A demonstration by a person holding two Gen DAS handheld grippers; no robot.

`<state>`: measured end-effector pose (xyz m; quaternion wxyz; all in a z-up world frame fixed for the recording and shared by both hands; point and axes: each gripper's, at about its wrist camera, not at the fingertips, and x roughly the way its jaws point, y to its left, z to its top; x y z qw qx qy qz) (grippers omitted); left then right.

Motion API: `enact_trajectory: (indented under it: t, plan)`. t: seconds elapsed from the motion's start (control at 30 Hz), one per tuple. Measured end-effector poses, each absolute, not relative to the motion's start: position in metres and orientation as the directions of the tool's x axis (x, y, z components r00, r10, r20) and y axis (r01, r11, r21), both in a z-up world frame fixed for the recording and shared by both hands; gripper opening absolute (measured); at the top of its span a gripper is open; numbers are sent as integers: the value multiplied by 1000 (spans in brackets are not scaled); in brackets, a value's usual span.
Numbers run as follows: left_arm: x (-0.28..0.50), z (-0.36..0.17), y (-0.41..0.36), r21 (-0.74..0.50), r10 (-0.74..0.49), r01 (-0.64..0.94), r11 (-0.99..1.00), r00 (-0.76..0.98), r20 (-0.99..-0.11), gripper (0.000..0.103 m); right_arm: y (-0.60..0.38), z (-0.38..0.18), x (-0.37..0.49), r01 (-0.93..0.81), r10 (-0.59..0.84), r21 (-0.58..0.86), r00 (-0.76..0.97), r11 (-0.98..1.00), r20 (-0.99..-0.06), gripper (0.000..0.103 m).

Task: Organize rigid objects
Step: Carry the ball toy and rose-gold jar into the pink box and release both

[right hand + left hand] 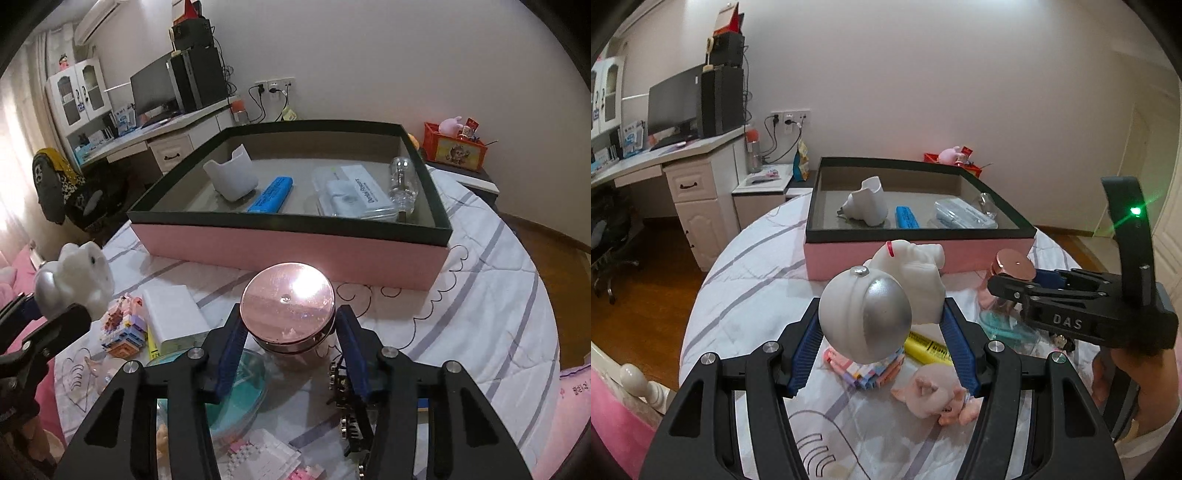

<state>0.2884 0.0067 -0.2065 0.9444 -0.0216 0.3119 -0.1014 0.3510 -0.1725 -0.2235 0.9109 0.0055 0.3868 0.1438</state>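
astronaut figure (886, 295): white glossy body, round helmet with a silver visor and a small metal stud on top, 1 red ring near its upper end; lifted off the bed, at 6 o'clock of the box.
left gripper (882, 354): jaws closed on the astronaut figure, blue pads against its sides.
jar (288, 314): clear glass with pink contents and a shiny rose-gold lid that catches a bright glare; at 6 o'clock of the box, close to its pink wall.
right gripper (290, 354): jaws clamped on the jar just under the lid.
box (295, 251): shallow, pink outer wall, black rim, grey floor, on the striped bedsheet (480, 314).
inside the box, counted: 1 white cup-like piece (231, 177), 1 blue bar (271, 194), 1 clear plastic case (354, 195), 1 small clear bottle (402, 181) at the 3 o'clock side.
loose on the sheet, counted: 1 yellow highlighter (929, 349), 1 pink pig toy (934, 397), 1 pastel brick model (123, 326), 1 white block (173, 317), 1 teal dish (236, 391).
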Motion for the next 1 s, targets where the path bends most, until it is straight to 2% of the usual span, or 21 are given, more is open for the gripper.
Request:
enact_trajectory:
  t: [0.27,0.57,0.8,1.0]
  plan:
    - [310,-185,-5,-68,-214,214,975,796,-566,63,-176,-196,352,-274,279,115,697,955,-661,50]
    - [377,-154,-29,-47,-254,277,960,784,-567,63,-182,-158,397,-279,274,92,730,956,-626,50]
    - [454,-156,-46,-9,-214,272,962,736,-642,63,-188,-155,465,-252,256,101,719,962,-647,50]
    - [512,-172,-60,11,-178,269,963,665,-726,63,-191,-175,518,-215,222,101,668,971,-710,51]
